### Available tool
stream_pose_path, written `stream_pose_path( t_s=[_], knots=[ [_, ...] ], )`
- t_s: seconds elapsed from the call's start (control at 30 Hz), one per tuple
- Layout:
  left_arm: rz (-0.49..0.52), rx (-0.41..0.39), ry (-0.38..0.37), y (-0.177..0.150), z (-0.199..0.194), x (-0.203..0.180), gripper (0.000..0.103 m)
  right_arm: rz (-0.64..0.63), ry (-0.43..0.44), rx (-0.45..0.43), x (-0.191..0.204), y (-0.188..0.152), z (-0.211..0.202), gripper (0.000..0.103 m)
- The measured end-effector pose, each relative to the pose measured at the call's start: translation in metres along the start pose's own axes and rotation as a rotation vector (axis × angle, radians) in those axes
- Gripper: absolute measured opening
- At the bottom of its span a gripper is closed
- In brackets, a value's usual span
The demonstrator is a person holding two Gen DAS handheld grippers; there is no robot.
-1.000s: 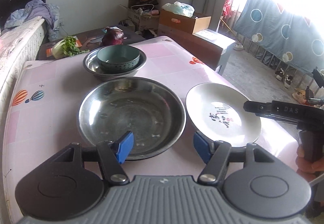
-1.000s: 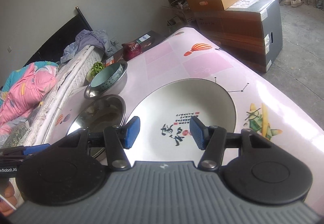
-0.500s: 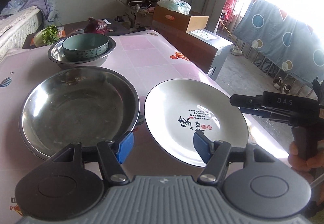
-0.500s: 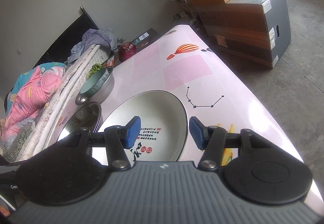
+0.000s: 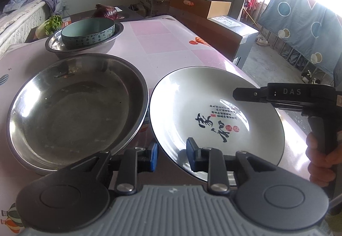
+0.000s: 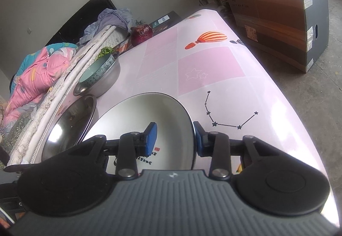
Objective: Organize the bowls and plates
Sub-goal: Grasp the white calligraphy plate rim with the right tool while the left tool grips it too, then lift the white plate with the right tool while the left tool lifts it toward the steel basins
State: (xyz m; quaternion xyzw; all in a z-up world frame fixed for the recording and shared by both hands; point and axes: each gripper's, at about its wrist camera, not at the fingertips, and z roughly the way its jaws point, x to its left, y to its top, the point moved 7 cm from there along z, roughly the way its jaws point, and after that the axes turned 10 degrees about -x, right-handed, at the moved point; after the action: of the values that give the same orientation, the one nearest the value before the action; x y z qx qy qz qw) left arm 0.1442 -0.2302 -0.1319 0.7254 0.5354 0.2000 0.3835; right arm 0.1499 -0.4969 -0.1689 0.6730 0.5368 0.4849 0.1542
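Steel bowl holds teal bowl; steel basin empty; plate straddled at its rim by left gripper and right gripper, jaws just narrowed, contact unclear.

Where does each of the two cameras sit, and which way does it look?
Left wrist: on the left gripper, looking across the table; its jaws, just closing, straddle the white plate's near rim; the right hand shows.
Right wrist: on the right gripper, looking along the table; jaws just closing over the plate's right rim.
Shared: white plate, steel bowl.
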Motion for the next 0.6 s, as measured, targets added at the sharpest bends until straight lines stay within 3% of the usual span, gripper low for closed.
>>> stream_pose_path(
  t_s=[0.3,0.6],
  knots=[
    [0.018,0.042,-0.006,-0.007,-0.013,0.001,0.029,0.001,-0.019,0.03,0.012,-0.022,-0.026,0.033],
    [0.061,0.095,-0.042,-0.035,-0.048,0.0,0.03,-0.001,-0.062,0.041,0.031,-0.058,-0.067,0.034]
  ],
)
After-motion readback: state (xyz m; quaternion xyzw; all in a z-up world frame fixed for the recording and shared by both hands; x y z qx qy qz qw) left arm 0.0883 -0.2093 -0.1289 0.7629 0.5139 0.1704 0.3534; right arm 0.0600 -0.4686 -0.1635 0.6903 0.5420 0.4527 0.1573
